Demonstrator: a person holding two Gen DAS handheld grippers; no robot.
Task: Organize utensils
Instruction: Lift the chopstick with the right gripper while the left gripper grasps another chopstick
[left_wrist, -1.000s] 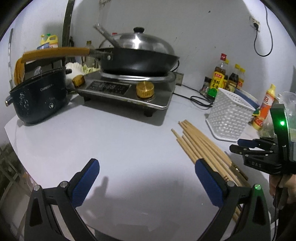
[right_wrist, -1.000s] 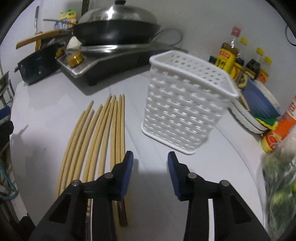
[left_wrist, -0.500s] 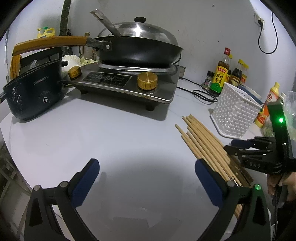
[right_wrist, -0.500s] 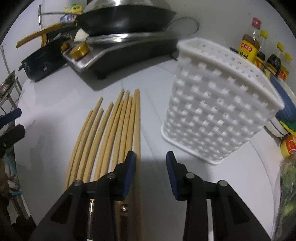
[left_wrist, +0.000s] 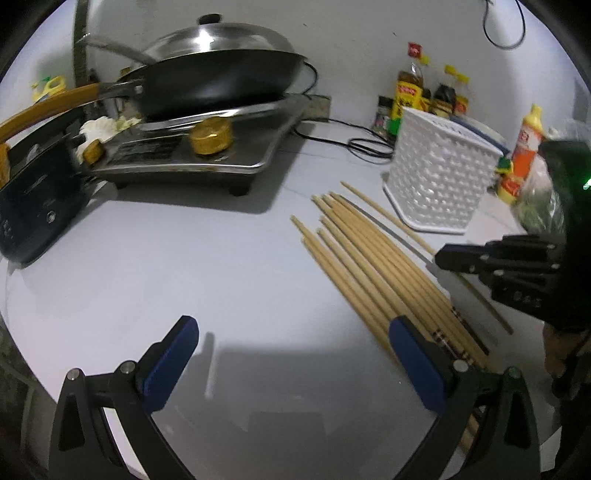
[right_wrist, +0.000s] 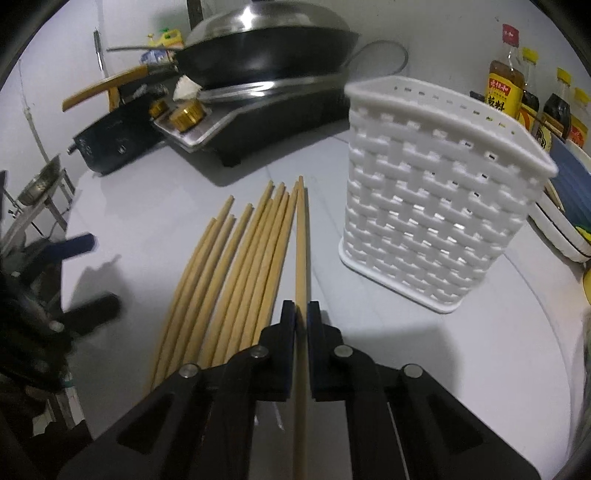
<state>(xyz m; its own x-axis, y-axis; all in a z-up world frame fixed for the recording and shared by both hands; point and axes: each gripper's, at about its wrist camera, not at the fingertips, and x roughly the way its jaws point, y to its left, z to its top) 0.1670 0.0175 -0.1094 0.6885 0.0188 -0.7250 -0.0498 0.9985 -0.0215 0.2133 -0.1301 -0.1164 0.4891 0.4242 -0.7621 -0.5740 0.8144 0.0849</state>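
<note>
One long pale wooden chopstick (right_wrist: 301, 251) is pinched between the blue pads of the right hand-held gripper (right_wrist: 301, 314), whose jaws are clenched on its shaft so that the stick runs straight ahead along the fingers, its tip pointing toward the back of the counter. That grip near the thick end probably lets the person tip the stick upright and drop it into the white woven-pattern plastic utensil basket (right_wrist: 436, 206), which stands just beside the bundle, toward the right side of the counter. The remaining wooden chopsticks (right_wrist: 236, 280) lie flat in a loose fan on the pale grey counter (right_wrist: 155, 206), tips toward the back edge, just to the left of the held one; the basket looks empty from here, so the sorting seems barely begun. The left hand-held gripper (left_wrist: 291, 354) hovers released, jaws spread wide, over bare counter near the front edge, with its right pad just over the thick ends of the bundle (left_wrist: 373, 266). At the back left sits a steel-topped stove with brass knobs (left_wrist: 207, 155) carrying a black wok with a steel lid (left_wrist: 221, 74); brown sauce bottles with yellow caps (right_wrist: 506, 88) stand against the white wall at the back right corner. The room is dim and the counter is smooth, so the sticks could roll or slide.
</note>
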